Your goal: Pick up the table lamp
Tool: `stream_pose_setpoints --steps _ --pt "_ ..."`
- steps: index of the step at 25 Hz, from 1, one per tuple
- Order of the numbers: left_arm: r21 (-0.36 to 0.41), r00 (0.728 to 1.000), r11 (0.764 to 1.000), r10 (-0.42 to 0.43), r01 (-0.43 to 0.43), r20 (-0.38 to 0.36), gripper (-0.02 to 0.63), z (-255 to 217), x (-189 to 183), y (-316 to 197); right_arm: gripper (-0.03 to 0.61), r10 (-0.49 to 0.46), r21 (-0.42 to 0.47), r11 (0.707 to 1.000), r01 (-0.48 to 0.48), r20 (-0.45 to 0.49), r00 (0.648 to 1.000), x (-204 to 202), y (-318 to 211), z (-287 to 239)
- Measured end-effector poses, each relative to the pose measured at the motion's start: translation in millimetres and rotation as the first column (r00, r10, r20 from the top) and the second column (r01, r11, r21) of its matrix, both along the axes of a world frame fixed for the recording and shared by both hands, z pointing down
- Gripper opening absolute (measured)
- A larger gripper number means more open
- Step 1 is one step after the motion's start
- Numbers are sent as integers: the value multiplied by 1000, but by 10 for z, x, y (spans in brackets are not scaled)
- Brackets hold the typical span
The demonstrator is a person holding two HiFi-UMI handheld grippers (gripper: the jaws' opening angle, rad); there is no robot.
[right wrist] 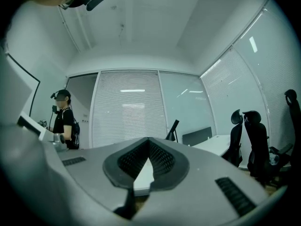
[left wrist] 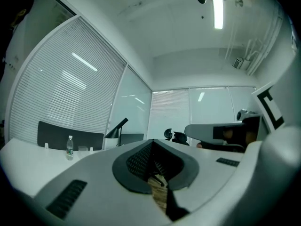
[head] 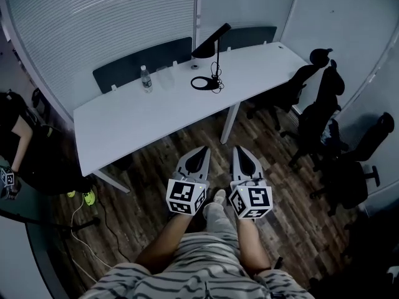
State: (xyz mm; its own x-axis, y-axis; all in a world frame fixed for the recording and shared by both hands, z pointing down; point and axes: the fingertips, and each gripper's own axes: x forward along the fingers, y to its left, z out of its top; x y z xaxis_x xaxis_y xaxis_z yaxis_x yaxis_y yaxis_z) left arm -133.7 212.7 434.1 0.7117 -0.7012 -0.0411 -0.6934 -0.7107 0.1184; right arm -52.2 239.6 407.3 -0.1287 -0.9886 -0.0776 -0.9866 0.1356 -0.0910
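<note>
The table lamp stands near the far edge of a long white table, right of its middle. It is black, with a slanted cone shade on a thin upright stem. Its ring-shaped base lies flat on the tabletop with the cord bunched against it. A water bottle stands upright to the lamp's left, well apart from it.

The person holds both grippers low and side by side over the wooden floor, short of the table's near edge and well away from the lamp. Both point level toward the table. The left gripper is clenched, its tips meeting, with nothing between them. The right gripper is likewise clenched and empty. In each gripper view the lamp shows small and far off beyond the closed tips.

Black office chairs crowd the right side of the room. Another person in dark clothes is at the left edge, beside the table's end. White blinds cover the glass wall behind the table.
</note>
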Motion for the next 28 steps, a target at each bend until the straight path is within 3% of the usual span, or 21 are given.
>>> stream_pose_setpoints --steps 13,28 --pt "15 999 999 -43 43 3 7 -26 346 -1140 11 -16 -13 1000 16 10 1000 396 -1169 76" --pt "-7 994 994 -109 109 15 7 -197 1318 -2806 11 -91 -31 995 92 21 996 1329 -2904 -88"
